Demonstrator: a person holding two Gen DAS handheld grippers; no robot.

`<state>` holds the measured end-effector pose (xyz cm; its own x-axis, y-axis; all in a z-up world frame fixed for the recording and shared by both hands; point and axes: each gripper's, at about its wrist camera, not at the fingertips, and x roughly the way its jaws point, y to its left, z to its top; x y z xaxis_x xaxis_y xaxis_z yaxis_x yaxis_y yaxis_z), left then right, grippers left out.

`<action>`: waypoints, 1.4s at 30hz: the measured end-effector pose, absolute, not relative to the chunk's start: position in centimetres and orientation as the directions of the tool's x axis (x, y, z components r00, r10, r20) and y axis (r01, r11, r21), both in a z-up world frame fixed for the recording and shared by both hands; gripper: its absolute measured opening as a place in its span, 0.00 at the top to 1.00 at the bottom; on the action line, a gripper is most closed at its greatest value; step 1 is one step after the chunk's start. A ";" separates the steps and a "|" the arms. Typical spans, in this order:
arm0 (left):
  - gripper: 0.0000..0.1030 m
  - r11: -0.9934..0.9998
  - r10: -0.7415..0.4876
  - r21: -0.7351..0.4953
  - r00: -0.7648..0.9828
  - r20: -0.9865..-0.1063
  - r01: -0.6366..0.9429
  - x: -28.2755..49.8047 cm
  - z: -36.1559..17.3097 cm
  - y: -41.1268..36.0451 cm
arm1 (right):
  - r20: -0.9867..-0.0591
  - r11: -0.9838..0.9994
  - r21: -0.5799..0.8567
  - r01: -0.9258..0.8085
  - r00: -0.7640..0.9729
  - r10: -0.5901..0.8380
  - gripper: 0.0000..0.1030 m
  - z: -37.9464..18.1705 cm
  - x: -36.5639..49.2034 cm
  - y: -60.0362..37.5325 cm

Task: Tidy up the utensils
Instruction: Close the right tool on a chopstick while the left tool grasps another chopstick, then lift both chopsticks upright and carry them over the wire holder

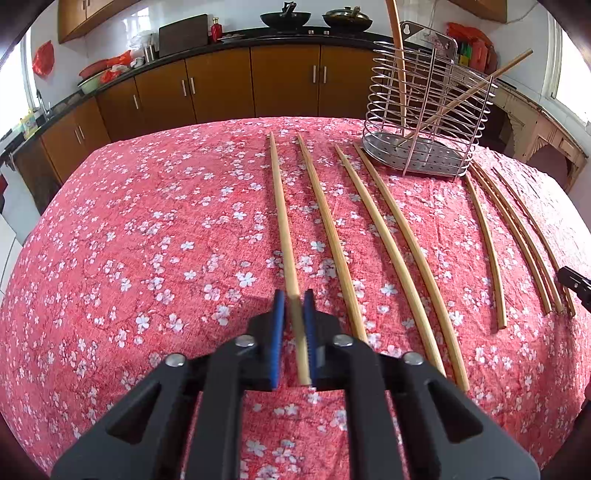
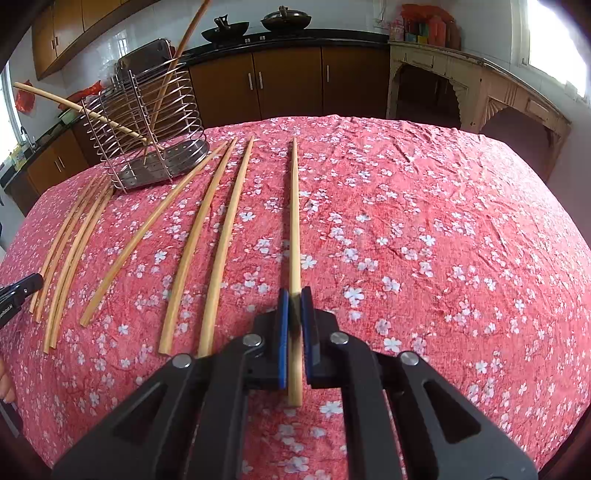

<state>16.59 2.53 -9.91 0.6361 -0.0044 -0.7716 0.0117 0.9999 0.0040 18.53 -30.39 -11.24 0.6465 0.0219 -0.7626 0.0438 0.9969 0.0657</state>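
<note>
blue rubber pads line both black tools. the left tool (image 1: 294,301) is pressed together on the near end of a pale wooden chopstick (image 1: 282,221), the leftmost of those lying on the table's pink cloth with white blossoms (image 1: 147,240). the right tool (image 2: 294,299) pinches another pale wooden chopstick (image 2: 294,221), the rightmost one. white lettering on the black tool tip at the left edge of the right wrist view is too small to read. between the two held sticks, more chopsticks lie roughly parallel on the cloth, three beside the left tool and further ones towards the right tool. beyond them stands a silver wire utensil rack with a perforated steel base (image 1: 424,122), two chopsticks leaning inside. only the right wrist view shows a worn cream side cabinet (image 2: 461,85); only the left shows a dark cutting board (image 1: 183,35) on the counter.
</note>
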 end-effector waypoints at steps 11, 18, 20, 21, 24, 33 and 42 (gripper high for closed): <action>0.93 0.999 -0.033 -0.035 0.671 -0.741 0.011 14.8 -8.4 4.8 | -0.731 0.996 0.074 0.042 0.682 0.026 0.92 -9.0 16.4 -30.8; 0.93 0.998 -0.056 -0.068 0.787 -0.614 0.018 12.8 -3.7 6.8 | -0.647 0.996 0.077 0.040 0.763 0.020 0.92 -4.9 14.9 -31.5; 0.93 0.996 -0.068 -0.089 0.817 -0.573 0.021 12.2 -2.3 7.3 | -0.610 0.997 0.072 0.038 0.793 0.014 0.93 -3.5 14.3 -31.5; 0.93 0.995 -0.074 -0.099 0.826 -0.559 0.022 12.1 -1.8 7.6 | -0.594 0.997 0.071 0.037 0.804 0.013 0.92 -3.0 14.2 -31.5; 0.93 0.991 -0.090 -0.130 0.863 -0.497 0.029 11.5 0.1 8.2 | -0.541 0.997 0.078 0.028 0.841 0.019 0.93 -1.1 13.6 -31.4; 0.93 0.983 -0.099 -0.180 0.911 -0.401 0.028 10.9 3.6 9.5 | -0.425 0.991 0.130 0.004 0.904 0.052 0.93 3.3 13.0 -31.7; 0.93 0.983 -0.088 -0.180 0.926 -0.367 0.022 11.1 5.4 9.7 | -0.368 0.986 0.165 -0.008 0.927 0.069 0.93 5.9 12.8 -32.0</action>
<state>11.14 9.71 5.44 0.9261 -0.0882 -0.3668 0.0222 0.9833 -0.1804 12.84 -32.03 5.89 0.9271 0.0694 -0.3684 -0.0083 0.9863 0.1648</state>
